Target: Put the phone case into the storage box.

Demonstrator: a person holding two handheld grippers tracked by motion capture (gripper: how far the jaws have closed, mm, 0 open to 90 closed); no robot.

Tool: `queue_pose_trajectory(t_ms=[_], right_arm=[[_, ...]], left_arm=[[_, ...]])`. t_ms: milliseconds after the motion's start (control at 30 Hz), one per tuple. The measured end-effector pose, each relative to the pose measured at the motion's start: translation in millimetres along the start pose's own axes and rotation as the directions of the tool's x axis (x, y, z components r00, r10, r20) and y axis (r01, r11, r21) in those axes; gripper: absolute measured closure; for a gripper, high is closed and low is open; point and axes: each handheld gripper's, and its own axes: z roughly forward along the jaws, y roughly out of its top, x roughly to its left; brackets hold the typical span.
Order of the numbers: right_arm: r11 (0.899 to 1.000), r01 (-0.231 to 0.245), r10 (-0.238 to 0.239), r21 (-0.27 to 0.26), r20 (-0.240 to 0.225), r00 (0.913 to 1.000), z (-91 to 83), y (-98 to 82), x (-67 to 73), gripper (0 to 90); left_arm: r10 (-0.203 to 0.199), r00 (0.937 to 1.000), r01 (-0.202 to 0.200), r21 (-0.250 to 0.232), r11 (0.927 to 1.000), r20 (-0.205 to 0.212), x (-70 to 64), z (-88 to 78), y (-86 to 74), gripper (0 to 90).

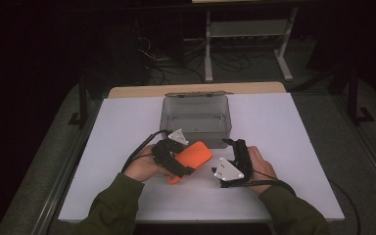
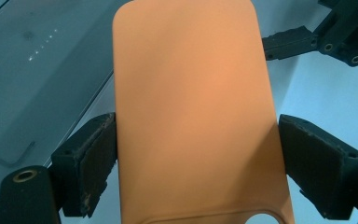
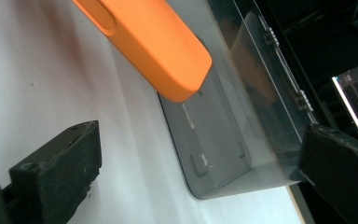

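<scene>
Two pads (image 2: 91,163) apparently clamp the orange case (image 2: 193,112), hand-hidden overhead.

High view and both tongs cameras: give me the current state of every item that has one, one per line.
Orange phone case: held off the table, gripped across its width by the left tongs.
Left tongs: shut on the orange phone case.
Right tongs: open, nothing between the jaws.
Grey plastic box: lid open, standing upright on the table, looks empty inside.
White table: carries the grey plastic box.
</scene>
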Motion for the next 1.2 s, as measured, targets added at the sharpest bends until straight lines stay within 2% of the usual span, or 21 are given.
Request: queue_pose_trajectory(t_ms=[333, 533, 800, 967, 1200], right_arm=[[0.997, 0.075, -0.075, 0.004, 0.033, 0.9966, -1.3, 1.3, 1.8, 0.0], [0.993, 0.121, -0.122, 0.008, 0.059, 0.9908, -2.3, 1.9, 3.1, 0.0], [0.983, 0.186, -0.186, 0.010, 0.095, 0.9780, -4.0, 5.1, 6.4, 0.0], [0.974, 0.228, -0.228, 0.015, 0.118, 0.9665, -5.2, 7.1, 9.1, 0.0], [0.965, 0.262, -0.263, 0.022, 0.139, 0.9548, -5.4, 8.2, 12.5, 0.0]], left_arm=[[-0.009, 1.0000, 0.009, -0.006, 0.9999, 0.001, -1.0, 1.0, 0.0, 14.0], [-0.001, 1.0000, 0.001, 0.001, 1.0000, 0.000, -0.8, 0.6, 0.1, 14.0], [0.001, 1.0000, -0.001, 0.003, 1.0000, -0.001, -0.3, 0.2, 0.1, 14.0], [0.002, 1.0000, -0.002, 0.006, 1.0000, -0.001, -0.5, 0.6, 0.1, 14.0], [0.000, 1.0000, 0.000, 0.004, 1.0000, -0.001, -0.7, 0.8, 0.1, 14.0]])
